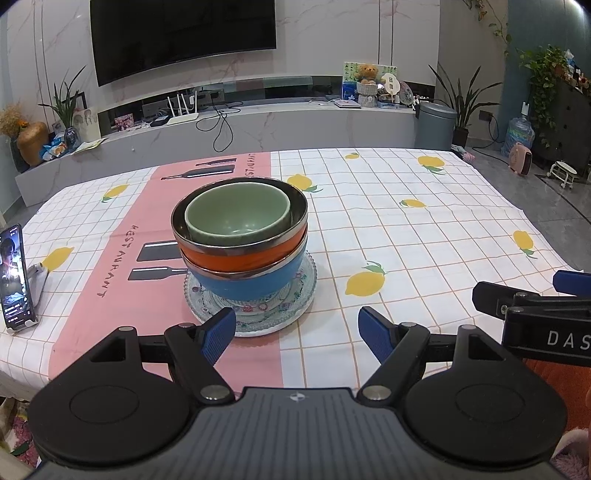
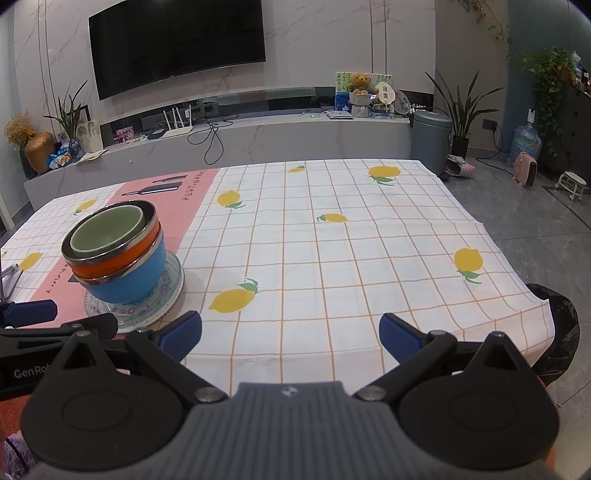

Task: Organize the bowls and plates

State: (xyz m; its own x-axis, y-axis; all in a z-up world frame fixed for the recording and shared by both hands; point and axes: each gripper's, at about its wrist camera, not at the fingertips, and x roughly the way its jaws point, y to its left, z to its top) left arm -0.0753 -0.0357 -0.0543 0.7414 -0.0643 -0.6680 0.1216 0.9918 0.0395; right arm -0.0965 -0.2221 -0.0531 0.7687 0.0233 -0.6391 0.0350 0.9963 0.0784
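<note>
Both tongs, left (image 1: 297, 330) and right (image 2: 290, 334), gape released before 3 stacked bowls (image 1: 240, 243).

Left wrist camera: sitting low behind the left gripper (image 1: 297, 330), looking forward over the near edge of the tablecloth (image 1: 424, 206) toward the wall television (image 1: 183, 35), with the bowl stack (image 1: 240, 240) lying near and just left of centre. Right wrist camera: riding behind the right gripper (image 2: 290, 338), facing the same wall from a position further right, showing the bowl stack (image 2: 114, 254) at lower left and more floor (image 2: 517, 206) on the right. Both views are sharing the stack, the lemon-print tablecloth (image 2: 332, 240), the television (image 2: 177, 40) and the marble media bench (image 1: 295, 125). Each camera is catching the other gripper at its frame edge.
</note>
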